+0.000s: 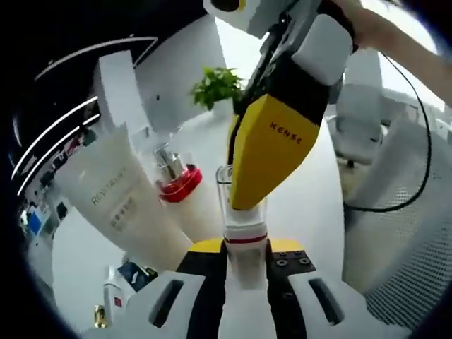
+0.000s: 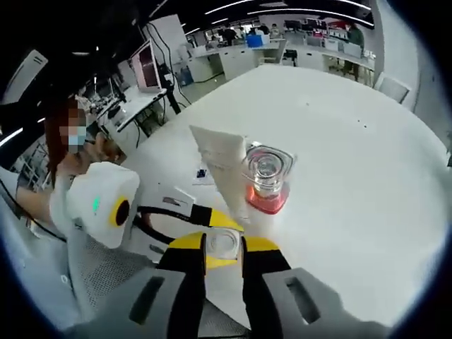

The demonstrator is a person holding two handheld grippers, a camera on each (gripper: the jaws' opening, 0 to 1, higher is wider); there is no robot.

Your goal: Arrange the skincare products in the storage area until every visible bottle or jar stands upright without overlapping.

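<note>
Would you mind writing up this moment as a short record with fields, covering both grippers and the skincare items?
left gripper: closed around the lower body of the clear bottle, below its red band
right gripper: jaws on either side of the same bottle's top, seen from above; grip not certain
white tube: leaning, not upright, beside the red-collared bottle
red-collared bottle: standing on the white table, clear cap on
other items: small bottles lower left in the left gripper view, too small to identify
background: green plant
</note>
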